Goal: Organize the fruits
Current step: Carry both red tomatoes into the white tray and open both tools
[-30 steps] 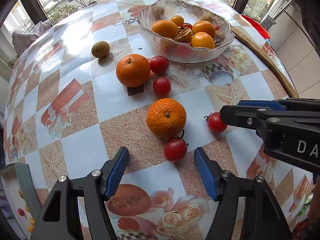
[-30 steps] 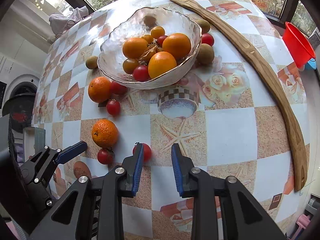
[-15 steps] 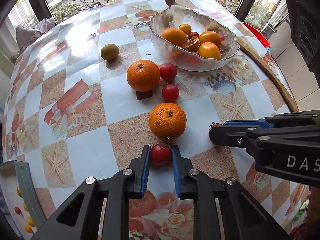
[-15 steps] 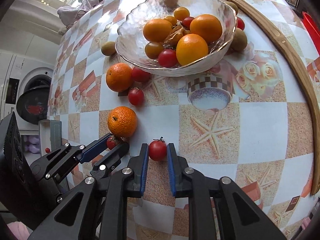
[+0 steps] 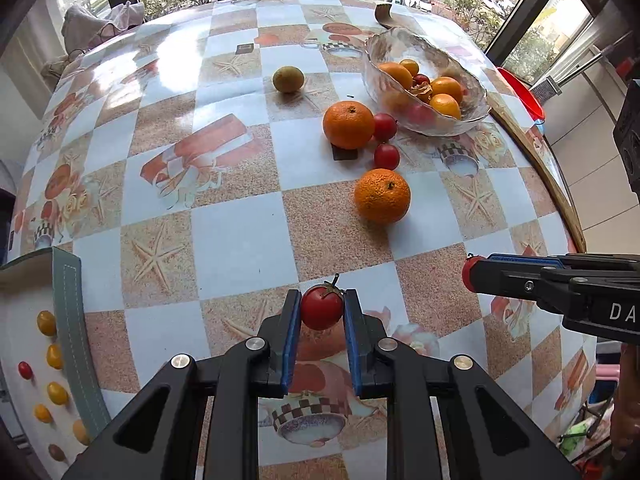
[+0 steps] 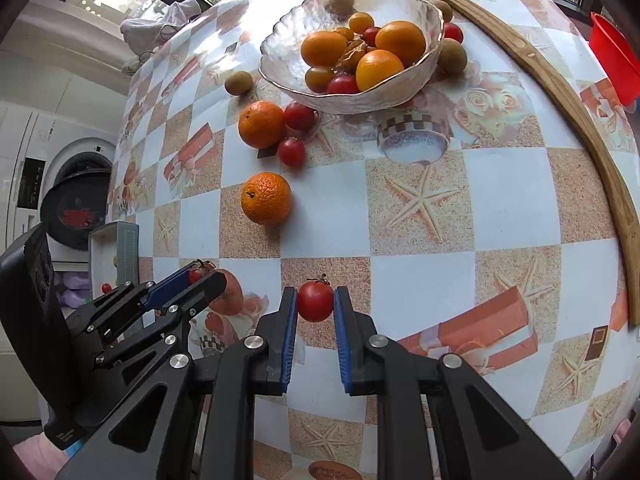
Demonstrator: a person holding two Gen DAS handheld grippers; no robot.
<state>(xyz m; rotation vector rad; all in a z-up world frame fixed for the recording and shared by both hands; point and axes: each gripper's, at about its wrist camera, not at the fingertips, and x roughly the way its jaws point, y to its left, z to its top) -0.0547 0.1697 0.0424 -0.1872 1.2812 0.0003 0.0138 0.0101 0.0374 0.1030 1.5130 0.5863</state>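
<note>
Closed since a second earlier, both pairs of blue-padded black plastic jaws, each now on its own fruit. Left gripper [image 5: 321, 310] clamped on a smooth, round red cherry tomato with a green stalk [image 5: 322, 307], bottom centre of its view, lifted off the cloth. Right gripper [image 6: 315, 304] likewise pinched on a second glossy red cherry tomato [image 6: 315, 301], bottom centre of the right view. Earlier, both tomatoes loose on the glossy checked tablecloth with starfish prints [image 5: 240, 240], jaws apart.

Left on the cloth: two dimpled oranges [image 5: 382, 196], two red cherry tomatoes [image 5: 386, 156] beside them, one dull green-brown round fruit [image 5: 288, 79] in the upper middle. Upper right, a rippled clear glass bowl [image 5: 472, 114] heaped with oranges and small tomatoes. Along the right edge, a curved wooden strip [image 6: 592, 140].
</note>
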